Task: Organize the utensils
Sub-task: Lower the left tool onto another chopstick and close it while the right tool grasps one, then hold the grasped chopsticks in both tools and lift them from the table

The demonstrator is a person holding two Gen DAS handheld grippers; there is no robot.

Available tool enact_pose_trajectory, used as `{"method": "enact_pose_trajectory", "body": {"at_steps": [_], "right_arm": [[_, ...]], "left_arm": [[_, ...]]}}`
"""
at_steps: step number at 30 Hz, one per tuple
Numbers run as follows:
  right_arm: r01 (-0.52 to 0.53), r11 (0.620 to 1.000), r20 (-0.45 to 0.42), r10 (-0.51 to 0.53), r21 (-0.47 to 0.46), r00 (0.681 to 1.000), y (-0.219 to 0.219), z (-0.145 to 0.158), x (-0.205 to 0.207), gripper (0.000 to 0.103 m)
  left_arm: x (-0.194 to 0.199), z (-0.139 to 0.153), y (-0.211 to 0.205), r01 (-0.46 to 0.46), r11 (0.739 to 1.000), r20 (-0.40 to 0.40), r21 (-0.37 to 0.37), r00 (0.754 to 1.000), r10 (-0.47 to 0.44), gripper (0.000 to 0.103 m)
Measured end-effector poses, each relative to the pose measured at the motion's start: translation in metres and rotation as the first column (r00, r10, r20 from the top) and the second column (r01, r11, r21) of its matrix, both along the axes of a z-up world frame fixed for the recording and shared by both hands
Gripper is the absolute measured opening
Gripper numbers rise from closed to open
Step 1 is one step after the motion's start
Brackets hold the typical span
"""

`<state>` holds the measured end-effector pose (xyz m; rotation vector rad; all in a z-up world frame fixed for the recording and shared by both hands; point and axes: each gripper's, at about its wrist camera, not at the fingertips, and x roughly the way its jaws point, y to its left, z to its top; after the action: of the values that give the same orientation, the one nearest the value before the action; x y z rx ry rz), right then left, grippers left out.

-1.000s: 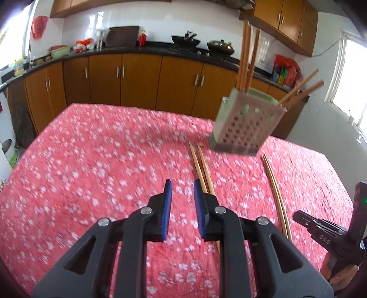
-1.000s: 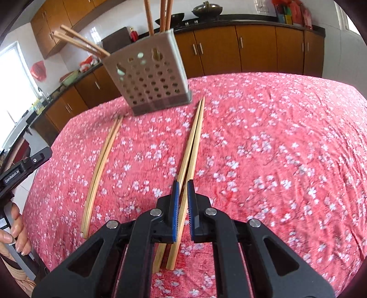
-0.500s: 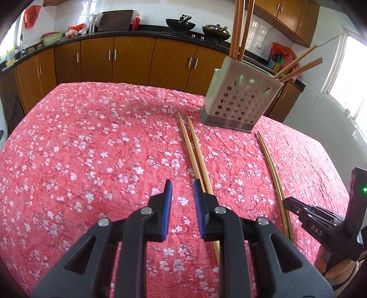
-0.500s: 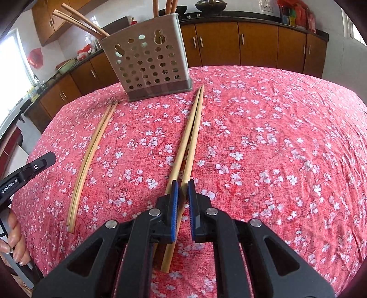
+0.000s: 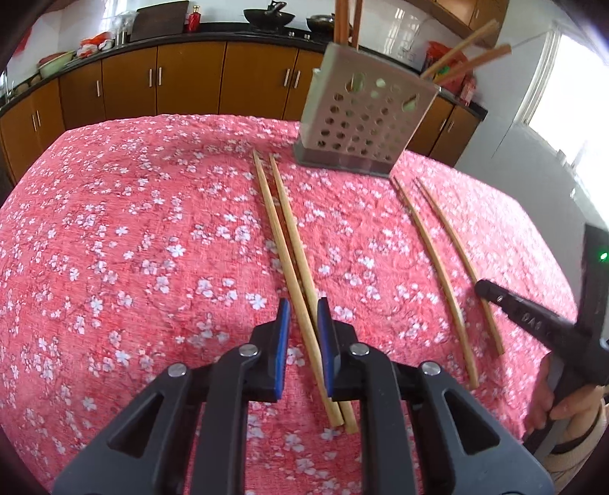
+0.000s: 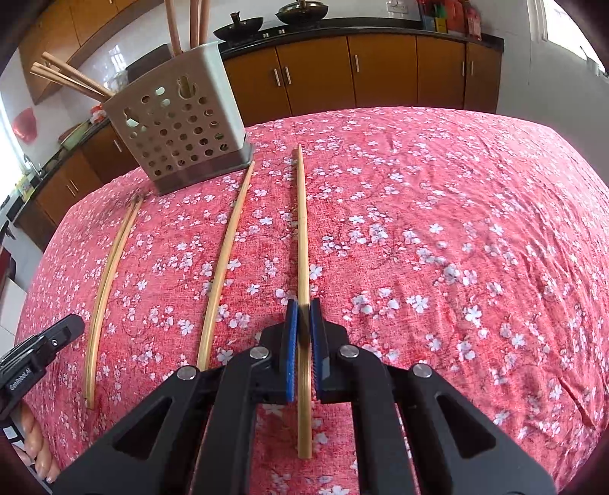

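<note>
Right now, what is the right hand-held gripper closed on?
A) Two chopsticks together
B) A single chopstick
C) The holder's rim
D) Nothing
B: in the right wrist view the right hand-held gripper pinches one chopstick, while its partner lies apart on the cloth.

Red floral tablecloth [image 5: 152, 236], brown kitchen cabinets [image 5: 190, 80], black woks [image 5: 269, 16] on counter, bright window [image 5: 571, 76]

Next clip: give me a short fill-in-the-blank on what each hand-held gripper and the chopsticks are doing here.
1. The right hand-held gripper is shut on ____ chopstick.
2. The left hand-held gripper is ____, straddling a chopstick pair.
3. More chopsticks stand in the perforated ____.
4. The tablecloth is red with white ____.

Missing: one; open; holder; flowers
</note>
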<state>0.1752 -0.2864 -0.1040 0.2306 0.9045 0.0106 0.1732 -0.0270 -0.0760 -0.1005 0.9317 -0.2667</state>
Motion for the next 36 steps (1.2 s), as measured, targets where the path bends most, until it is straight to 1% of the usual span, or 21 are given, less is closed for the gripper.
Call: {"method": "enact_pose_trajectory", "body": {"at_steps": [4, 5, 6, 9, 11, 17, 20, 24, 27, 30, 36], "right_arm": [[-0.006, 1.000, 0.001, 0.006, -0.007, 1.000, 0.002, 0.001, -0.001, 0.008], [-0.007, 1.000, 0.002, 0.007, -0.009, 1.000, 0.001, 0.003, -0.006, 0.008], [-0.010, 1.000, 0.003, 0.010, -0.012, 1.000, 0.002, 0.003, -0.006, 0.008], [-0.024, 1.000, 0.003, 0.024, -0.015, 1.000, 0.004, 0.003, -0.007, 0.008], [-0.033, 0.999, 0.004, 0.033, -0.016, 0.999, 0.005, 0.003, -0.008, 0.008], [-0.031, 0.998, 0.009, 0.032, -0.052, 0.999, 0.003, 0.002, -0.001, 0.008], [-0.012, 0.998, 0.012, 0.012, -0.065, 1.000, -0.004, 0.002, 0.006, 0.008], [0.025, 0.998, 0.013, -0.024, -0.065, 1.000, -0.016, 0.001, 0.014, 0.008], [0.030, 0.998, 0.019, -0.029, -0.057, 0.999, -0.020, 0.000, 0.013, 0.008], [0.024, 0.996, 0.027, -0.021, -0.084, 0.999, -0.017, 0.000, 0.011, 0.008], [0.025, 0.997, 0.028, -0.023, -0.072, 0.999, -0.018, -0.001, 0.009, 0.008]], "left_arm": [[0.002, -0.007, -0.003, -0.011, 0.999, -0.018, 0.037, 1.000, 0.012, 0.013], [0.003, -0.008, -0.004, -0.020, 0.998, -0.019, 0.055, 1.000, 0.021, 0.011], [0.004, -0.009, -0.004, -0.029, 0.997, -0.010, 0.072, 0.999, 0.030, 0.010], [0.009, -0.009, -0.002, -0.053, 0.994, -0.002, 0.098, 0.999, 0.053, 0.009], [0.013, -0.009, 0.002, -0.075, 0.992, 0.000, 0.106, 0.997, 0.075, 0.008], [0.030, -0.010, 0.041, -0.175, 0.977, 0.011, 0.122, 0.984, 0.175, 0.008], [0.037, -0.010, 0.060, -0.199, 0.973, 0.010, 0.119, 0.980, 0.199, 0.008], [0.040, -0.011, 0.076, -0.204, 0.974, 0.013, 0.095, 0.979, 0.204, 0.009], [0.037, -0.012, 0.075, -0.198, 0.975, 0.035, 0.096, 0.980, 0.196, 0.009], [0.036, -0.012, 0.077, -0.201, 0.976, 0.034, 0.086, 0.979, 0.199, 0.010], [0.031, -0.012, 0.075, -0.204, 0.975, 0.035, 0.084, 0.979, 0.201, 0.010]]}}
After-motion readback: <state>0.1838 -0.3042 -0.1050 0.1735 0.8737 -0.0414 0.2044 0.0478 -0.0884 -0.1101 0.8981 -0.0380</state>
